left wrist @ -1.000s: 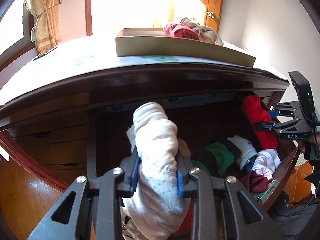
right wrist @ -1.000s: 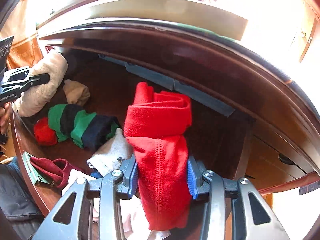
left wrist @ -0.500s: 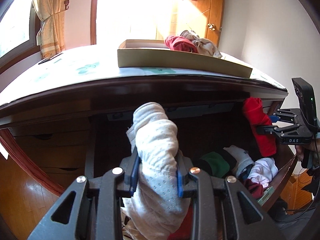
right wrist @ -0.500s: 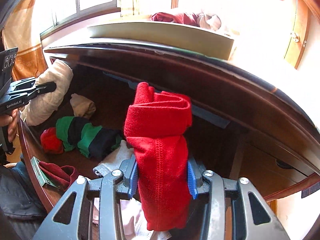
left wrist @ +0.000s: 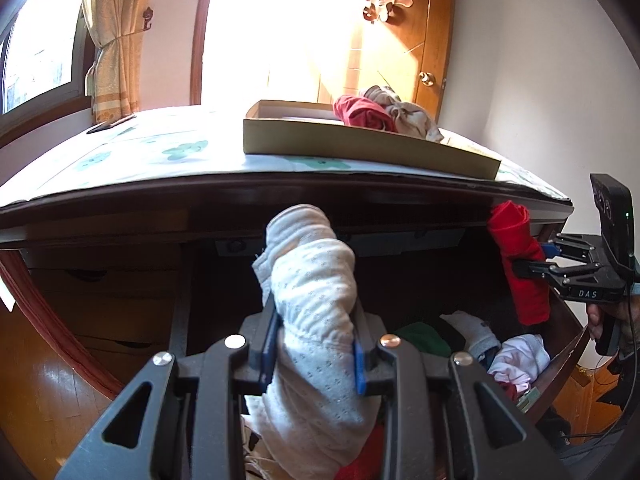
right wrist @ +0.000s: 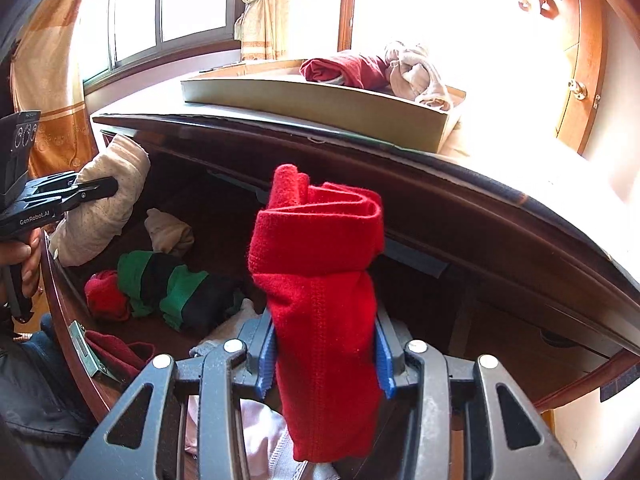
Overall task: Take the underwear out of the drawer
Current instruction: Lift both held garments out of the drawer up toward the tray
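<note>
Both jaws are clamped: the left gripper (left wrist: 316, 354) on a rolled white dotted cotton garment (left wrist: 316, 292), the right gripper (right wrist: 326, 354) on a rolled red knitted garment (right wrist: 320, 280), each held above the open dark wooden drawer (right wrist: 60, 280), probably for carrying to the shallow cardboard tray (right wrist: 320, 102).

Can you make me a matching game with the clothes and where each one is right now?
Things:
1. bright red rolled underwear
2. white dotted rolled underwear
3. green and black striped rolled cloth
4. dark red bundled cloth

Places:
A. lying in the open wooden drawer
B. in the shallow cardboard box on top of the dresser
C. pinched in the left tongs
D. pinched in the right tongs

Pairs: 1-D, 2-C, 3-A, 4-B
</note>
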A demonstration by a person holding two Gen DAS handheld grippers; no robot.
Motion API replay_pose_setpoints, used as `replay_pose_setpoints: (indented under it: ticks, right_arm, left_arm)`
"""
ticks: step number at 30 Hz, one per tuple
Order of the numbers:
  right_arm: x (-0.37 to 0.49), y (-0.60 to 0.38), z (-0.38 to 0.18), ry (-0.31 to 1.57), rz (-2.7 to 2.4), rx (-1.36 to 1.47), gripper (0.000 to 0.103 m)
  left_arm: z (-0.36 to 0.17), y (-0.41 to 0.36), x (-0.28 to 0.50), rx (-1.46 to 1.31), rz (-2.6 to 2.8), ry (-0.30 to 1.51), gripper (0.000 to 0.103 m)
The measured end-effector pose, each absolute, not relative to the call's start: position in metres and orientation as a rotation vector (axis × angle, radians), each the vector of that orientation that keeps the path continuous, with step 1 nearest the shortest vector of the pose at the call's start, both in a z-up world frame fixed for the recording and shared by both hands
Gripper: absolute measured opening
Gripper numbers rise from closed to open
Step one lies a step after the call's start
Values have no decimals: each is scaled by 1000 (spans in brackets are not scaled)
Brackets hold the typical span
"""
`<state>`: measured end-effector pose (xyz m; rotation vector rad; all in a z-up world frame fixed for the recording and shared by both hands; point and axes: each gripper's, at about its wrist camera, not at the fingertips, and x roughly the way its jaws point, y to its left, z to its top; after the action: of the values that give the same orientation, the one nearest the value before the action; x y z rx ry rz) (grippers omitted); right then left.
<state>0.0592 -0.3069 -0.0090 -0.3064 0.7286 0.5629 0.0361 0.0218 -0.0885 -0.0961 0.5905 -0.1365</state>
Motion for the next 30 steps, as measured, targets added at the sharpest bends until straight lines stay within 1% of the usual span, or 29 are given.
replay_pose_setpoints:
  ticks: [30]
  right_arm:
    - [44,-316,4,543,556,-224,43]
  left_arm:
    - [-66,26,15,-128,-124,409,28]
